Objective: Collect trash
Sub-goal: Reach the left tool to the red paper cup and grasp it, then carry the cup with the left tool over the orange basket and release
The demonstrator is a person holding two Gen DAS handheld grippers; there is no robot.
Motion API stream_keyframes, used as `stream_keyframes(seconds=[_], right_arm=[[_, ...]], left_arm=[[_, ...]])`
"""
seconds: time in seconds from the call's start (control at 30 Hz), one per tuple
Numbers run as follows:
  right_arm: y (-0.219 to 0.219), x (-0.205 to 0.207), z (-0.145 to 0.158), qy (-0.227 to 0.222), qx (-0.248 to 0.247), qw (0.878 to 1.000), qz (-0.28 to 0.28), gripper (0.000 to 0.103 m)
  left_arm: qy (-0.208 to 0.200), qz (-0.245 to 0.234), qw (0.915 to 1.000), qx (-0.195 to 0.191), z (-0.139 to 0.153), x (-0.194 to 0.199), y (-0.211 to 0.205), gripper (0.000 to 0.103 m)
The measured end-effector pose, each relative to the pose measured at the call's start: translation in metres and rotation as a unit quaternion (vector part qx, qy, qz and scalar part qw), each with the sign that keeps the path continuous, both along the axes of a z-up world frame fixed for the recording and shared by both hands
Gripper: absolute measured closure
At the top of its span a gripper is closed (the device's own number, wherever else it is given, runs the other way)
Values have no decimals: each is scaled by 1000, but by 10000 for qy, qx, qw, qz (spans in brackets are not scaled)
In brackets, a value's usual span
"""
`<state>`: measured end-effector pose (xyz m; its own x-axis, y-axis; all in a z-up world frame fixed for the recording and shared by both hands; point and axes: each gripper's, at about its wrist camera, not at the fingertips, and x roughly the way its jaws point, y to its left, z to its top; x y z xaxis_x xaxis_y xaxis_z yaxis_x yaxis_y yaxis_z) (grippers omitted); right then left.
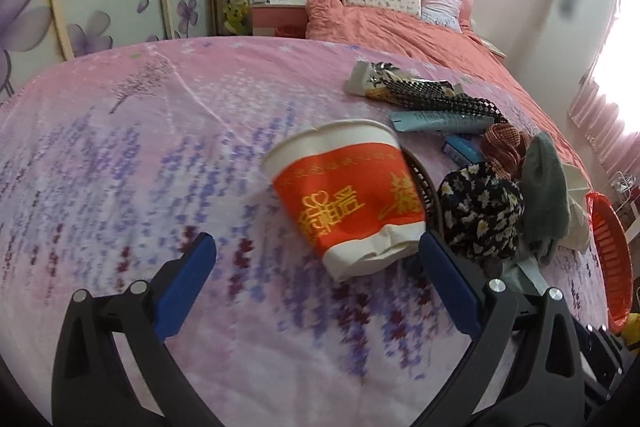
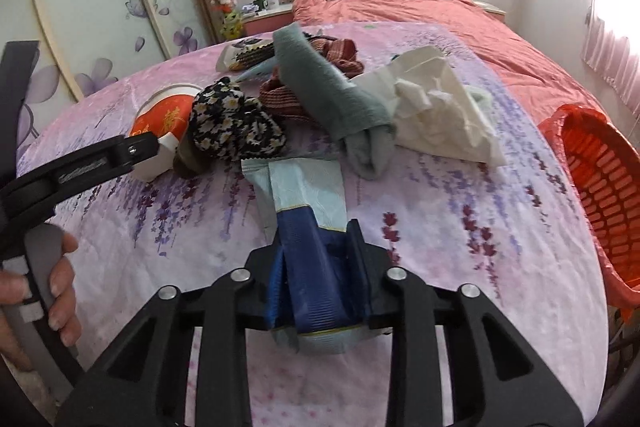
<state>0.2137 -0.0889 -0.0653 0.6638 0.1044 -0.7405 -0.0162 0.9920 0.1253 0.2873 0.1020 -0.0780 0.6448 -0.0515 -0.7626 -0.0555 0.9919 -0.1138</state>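
A red and white paper cup (image 1: 348,187) lies tilted on the pink flowered bedcover (image 1: 160,155). My left gripper (image 1: 316,243) stands open around the cup's crumpled base, its right pad (image 1: 448,287) close beside it. In the right wrist view my right gripper (image 2: 320,227) is shut on a pale blue and dark blue wrapper (image 2: 304,183), which sticks out ahead of the fingers over the cover. The same cup (image 2: 160,115) shows at the left there, with a finger of the left gripper (image 2: 136,151) against it and a hand (image 2: 60,287) on the handle.
A red slatted basket (image 2: 600,187) stands at the right edge of the bed. Crumpled white tissue (image 2: 436,111), a grey cloth (image 2: 340,99), a flowered cloth (image 2: 236,123) and a striped cloth are heaped in the middle. More wrappers (image 1: 400,87) and a blue tube (image 1: 440,121) lie behind the cup.
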Motion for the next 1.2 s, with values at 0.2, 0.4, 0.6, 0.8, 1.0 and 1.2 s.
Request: stream_keyframes(seconds=[0.2,0.4,0.6,0.8,1.0,1.2], right_arm=[[3,11,-5,13,-72,10000,18,75],[3,22,-7,75,-15,10000,22,73],[5,28,-11,122,-3,9999,94,73],[10,22,-6,31,-59,9997,240,88],[9,11,1,-59,79,9996,275,92],[6,-7,14,-293,118,9990,307,96]], left_arm=[[-56,49,10000,-17,4,10,-7,4],[199,96,9996,199,-3,28,-8,11],[328,223,9990,182,-7,43,-1,14],[358,172,9991,137,-13,48,8,28],[193,190,9994,223,-6,32,20,28],[-135,128,9990,405,19,8,19,28]])
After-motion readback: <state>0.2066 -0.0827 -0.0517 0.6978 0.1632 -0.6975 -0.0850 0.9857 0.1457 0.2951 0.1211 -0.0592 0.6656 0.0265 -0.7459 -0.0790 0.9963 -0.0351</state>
